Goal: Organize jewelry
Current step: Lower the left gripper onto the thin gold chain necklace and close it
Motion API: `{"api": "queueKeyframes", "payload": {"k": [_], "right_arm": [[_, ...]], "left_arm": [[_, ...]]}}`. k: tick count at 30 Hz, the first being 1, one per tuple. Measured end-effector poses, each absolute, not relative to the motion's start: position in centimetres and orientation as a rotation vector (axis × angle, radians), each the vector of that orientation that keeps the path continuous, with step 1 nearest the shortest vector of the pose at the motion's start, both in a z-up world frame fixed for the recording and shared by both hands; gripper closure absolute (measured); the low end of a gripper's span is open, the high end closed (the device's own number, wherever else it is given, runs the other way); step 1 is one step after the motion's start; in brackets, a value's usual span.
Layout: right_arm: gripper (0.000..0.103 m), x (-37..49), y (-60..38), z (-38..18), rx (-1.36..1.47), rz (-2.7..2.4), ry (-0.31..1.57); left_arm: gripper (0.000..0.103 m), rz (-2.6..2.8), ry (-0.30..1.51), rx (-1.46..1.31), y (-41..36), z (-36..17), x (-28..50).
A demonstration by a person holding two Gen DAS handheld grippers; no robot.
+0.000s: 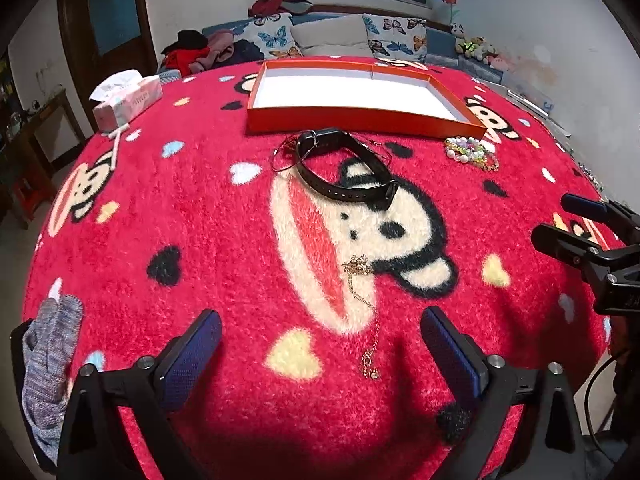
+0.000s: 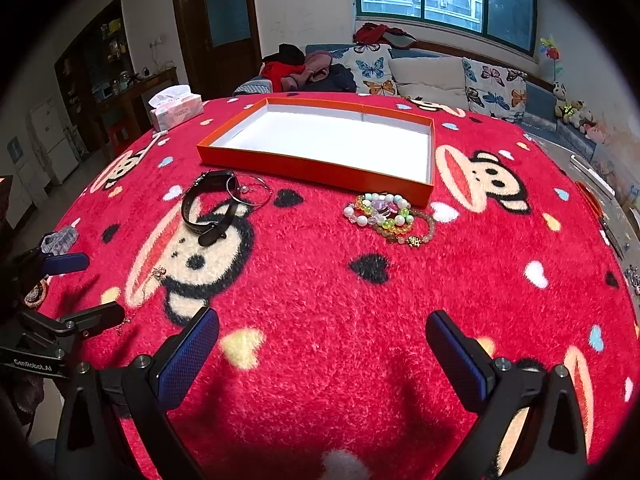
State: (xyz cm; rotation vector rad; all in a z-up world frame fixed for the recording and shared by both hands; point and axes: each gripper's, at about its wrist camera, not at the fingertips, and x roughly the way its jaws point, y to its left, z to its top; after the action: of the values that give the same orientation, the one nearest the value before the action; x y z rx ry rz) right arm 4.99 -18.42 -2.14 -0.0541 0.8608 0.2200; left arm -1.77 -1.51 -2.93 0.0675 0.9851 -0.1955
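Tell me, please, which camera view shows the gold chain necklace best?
The left wrist view: the gold chain necklace lies whole and near, just ahead of the open left gripper. The right wrist view shows only small bits at the far left edge.

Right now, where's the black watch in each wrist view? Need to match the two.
Left wrist view: the black watch lies at centre, upper half, just in front of the orange tray.
Right wrist view: the black watch lies left of centre, in front of the tray's left corner.
Shared landmark: the orange tray, open and white inside, behind the watch in both.
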Motion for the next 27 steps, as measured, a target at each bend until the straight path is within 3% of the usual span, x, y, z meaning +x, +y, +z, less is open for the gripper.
{"api": "queueKeyframes", "payload": {"k": [6, 8, 11, 15, 17, 22, 27], "right_arm": [[0.000, 5.4, -18.6, -2.5, -0.051, 0.226, 0.866], [0.000, 5.5, -18.7, -2.6, -0.050, 0.231, 0.868], [0.000, 5.7, -18.5, -2.8, -0.052, 0.232, 0.869], [0.000, 6.0, -18.7, -3.0, -0.045, 0.234, 0.874], [0.000, 6.1, -18.9, -3.1, -0.042, 0.232, 0.877], [0.000, 6.5, -19.2, -3.6, -0.028, 0.236, 0.885], [0.000, 6.8, -19.3, -4.0, -0.020, 0.242, 0.896]], "left_arm": [[0.005, -0.213, 0.997, 0.076, -2.0, -3.5, -0.4], [0.022, -0.230, 1.002, 0.076, -2.2, -3.6, 0.1], [0.038, -0.236, 1.025, 0.074, -2.5, -4.0, 0.9], [0.045, -0.246, 1.026, 0.072, -2.8, -4.2, 1.5], [0.059, -0.268, 1.025, 0.052, -2.9, -4.2, 1.8], [0.076, -0.281, 1.025, 0.056, -3.5, -4.2, 2.4], [0.079, -0.304, 1.017, 0.046, -3.8, -4.3, 2.8]]}}
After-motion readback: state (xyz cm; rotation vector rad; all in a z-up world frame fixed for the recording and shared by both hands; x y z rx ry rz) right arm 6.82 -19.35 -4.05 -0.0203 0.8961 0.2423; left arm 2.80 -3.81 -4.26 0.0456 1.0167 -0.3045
